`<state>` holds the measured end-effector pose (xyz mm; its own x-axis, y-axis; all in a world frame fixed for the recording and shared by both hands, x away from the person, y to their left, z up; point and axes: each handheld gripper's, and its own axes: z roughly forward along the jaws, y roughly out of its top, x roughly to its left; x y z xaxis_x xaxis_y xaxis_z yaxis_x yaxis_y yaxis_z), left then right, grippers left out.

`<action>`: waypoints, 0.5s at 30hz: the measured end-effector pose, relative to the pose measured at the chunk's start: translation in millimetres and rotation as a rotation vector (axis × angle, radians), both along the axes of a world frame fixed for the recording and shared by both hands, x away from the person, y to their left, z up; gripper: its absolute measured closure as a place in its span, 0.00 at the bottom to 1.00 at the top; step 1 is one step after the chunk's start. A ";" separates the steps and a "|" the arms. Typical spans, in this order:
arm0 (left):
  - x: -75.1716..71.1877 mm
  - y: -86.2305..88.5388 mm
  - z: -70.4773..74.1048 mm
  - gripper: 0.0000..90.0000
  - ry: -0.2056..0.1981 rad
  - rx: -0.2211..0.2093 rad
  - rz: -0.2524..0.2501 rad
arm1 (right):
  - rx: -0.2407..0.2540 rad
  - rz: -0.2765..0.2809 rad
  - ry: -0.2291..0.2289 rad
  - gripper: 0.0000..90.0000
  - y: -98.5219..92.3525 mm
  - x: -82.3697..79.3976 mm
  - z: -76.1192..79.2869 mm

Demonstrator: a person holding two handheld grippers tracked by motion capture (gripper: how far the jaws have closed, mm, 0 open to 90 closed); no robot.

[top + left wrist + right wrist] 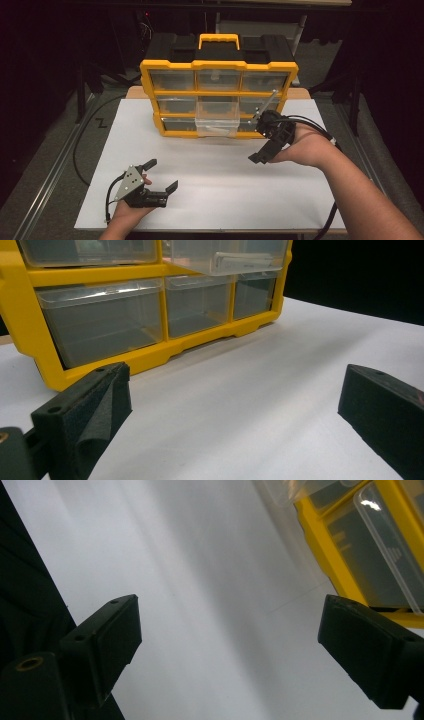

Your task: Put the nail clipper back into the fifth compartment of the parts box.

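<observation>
Both pairs of jaws stand wide apart with nothing between them. The left gripper (162, 176) rests low on the white table (210, 200) at about seven o'clock from the table's middle, held in the person's left hand (131, 209), its grey three-cornered plate facing up. In the left gripper view its two black jaws frame bare white surface, and beyond them, toward eleven o'clock, rises the yellow organizer (150, 352).

The right gripper (261, 156) sits in the person's right hand (306, 147) at about three o'clock from the table's middle, just beside the organizer's lower right corner, jaws pointing down and toward the table's centre. In the right gripper view the jaws span empty table, with the organizer's yellow frame (330, 555) at two o'clock.

The organizer (220, 65) stands upright at twelve o'clock on the table, a yellow handle on its black top, holding rows of clear drawers. One clear drawer (217, 116) in the middle column sticks out toward the person, and a pale object (243, 261) lies inside it, seen in the left gripper view. The other drawers sit flush in the frame.
</observation>
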<state>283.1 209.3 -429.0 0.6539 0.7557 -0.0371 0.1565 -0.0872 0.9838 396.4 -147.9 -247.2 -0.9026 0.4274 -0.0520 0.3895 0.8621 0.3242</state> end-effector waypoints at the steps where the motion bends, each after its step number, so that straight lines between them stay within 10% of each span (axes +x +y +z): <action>1: 0.0 0.1 0.0 0.01 0.001 0.000 0.001 | 0.000 0.001 -0.003 0.10 -0.6 -0.4 -2.6; 15: -0.4 0.0 0.1 0.01 0.000 0.005 0.000 | -0.032 -0.009 0.000 0.01 0.7 -8.3 -39.9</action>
